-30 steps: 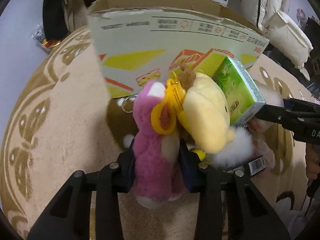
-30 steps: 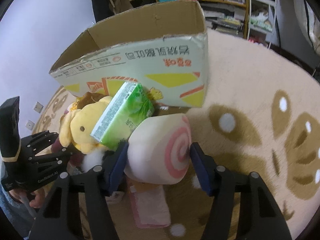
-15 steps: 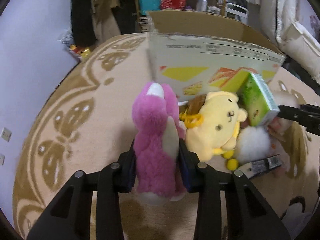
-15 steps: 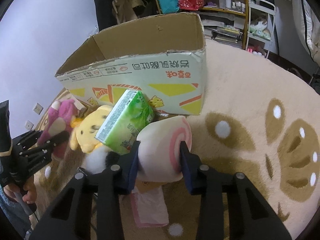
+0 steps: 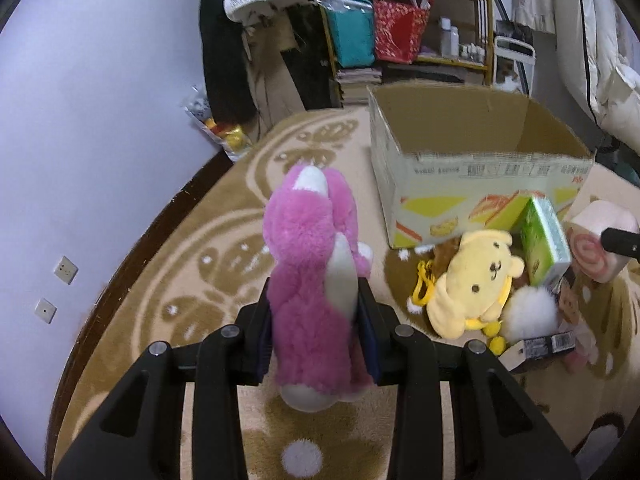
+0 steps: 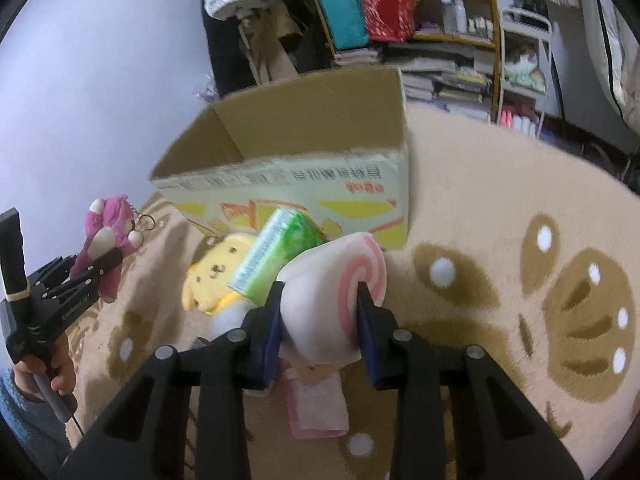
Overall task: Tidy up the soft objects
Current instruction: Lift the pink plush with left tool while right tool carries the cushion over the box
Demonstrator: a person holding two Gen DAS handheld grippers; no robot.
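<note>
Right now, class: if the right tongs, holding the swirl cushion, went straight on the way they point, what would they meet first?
Most likely the cardboard box: its printed front wall stands just beyond the swirl cushion gripped in the right tongs. Depth is unclear, and the green pack lies slightly left of that line.

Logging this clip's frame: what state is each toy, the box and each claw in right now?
Left claw: shut on pink plush bear, lifted.
Right claw: shut on swirl roll plush.
Cardboard box: open, upright on rug.
Yellow dog plush: lying on rug, ungripped.
Green pack: leaning against box.
</note>
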